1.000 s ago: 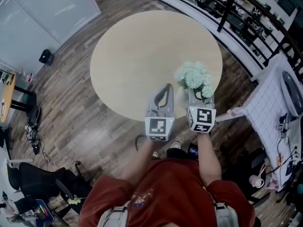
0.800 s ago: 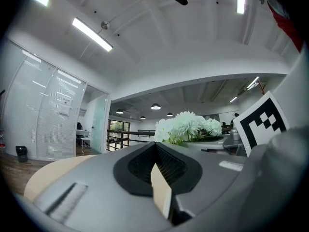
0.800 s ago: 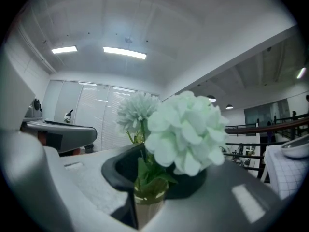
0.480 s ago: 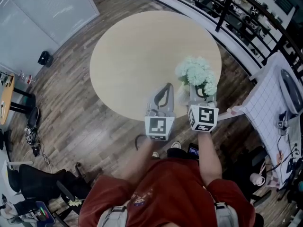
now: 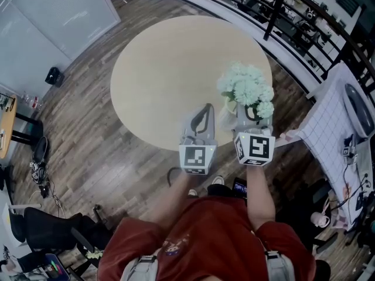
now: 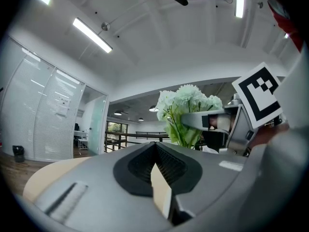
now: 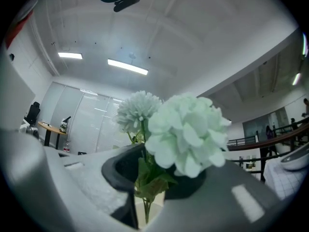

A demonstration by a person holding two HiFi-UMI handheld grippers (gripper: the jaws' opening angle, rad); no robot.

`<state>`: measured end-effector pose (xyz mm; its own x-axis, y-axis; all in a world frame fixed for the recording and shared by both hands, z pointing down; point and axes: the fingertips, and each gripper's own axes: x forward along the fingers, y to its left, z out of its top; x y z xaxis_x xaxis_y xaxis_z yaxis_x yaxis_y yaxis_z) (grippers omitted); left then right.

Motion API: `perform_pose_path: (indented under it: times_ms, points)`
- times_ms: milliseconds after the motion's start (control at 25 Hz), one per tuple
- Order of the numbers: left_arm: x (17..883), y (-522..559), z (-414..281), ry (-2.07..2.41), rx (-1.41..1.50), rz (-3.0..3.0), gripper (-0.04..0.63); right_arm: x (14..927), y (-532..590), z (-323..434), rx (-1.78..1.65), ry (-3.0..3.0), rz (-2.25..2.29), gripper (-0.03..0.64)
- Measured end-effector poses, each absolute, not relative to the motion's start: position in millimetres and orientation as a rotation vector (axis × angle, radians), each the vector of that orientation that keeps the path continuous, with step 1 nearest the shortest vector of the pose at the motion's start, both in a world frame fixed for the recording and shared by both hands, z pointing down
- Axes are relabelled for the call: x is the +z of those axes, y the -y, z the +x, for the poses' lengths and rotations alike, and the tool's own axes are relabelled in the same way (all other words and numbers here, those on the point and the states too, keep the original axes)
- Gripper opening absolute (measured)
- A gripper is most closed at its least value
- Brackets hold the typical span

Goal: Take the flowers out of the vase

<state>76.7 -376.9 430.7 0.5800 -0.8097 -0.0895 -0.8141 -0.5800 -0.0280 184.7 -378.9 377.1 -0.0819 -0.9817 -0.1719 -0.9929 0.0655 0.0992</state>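
A bunch of pale green-white flowers (image 5: 245,86) hangs above the near right part of the round beige table (image 5: 176,69). My right gripper (image 5: 249,115) is shut on the stems below the blooms. In the right gripper view the flowers (image 7: 186,134) fill the middle, and the thin stems run down between the jaws of the right gripper (image 7: 145,202). A pale, see-through shape that may be the vase (image 5: 225,119) stands between the two grippers; it is hard to make out. My left gripper (image 5: 207,106) is level beside it, shut and holding nothing. The left gripper view shows the left gripper (image 6: 155,163) with the flowers (image 6: 186,103) to its right.
The table's near edge lies just under both grippers. A black railing (image 5: 281,10) with shelves runs along the back right. A white gridded table (image 5: 334,127) stands at the right, and a black chair (image 5: 47,227) at the lower left on the wood floor.
My right gripper has risen with the flowers, which now look larger and sit higher over the table. The left gripper has stayed in place.
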Motion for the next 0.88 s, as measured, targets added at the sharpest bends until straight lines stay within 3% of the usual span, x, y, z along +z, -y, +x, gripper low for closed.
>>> perform_pose_path:
  times_ms: [880]
  points:
    - [418.6,363.2,79.1,-1.335,0.147,-2.753,0.006,295.2,326.6,187.0,0.497,-2.069,-2.032,0.115]
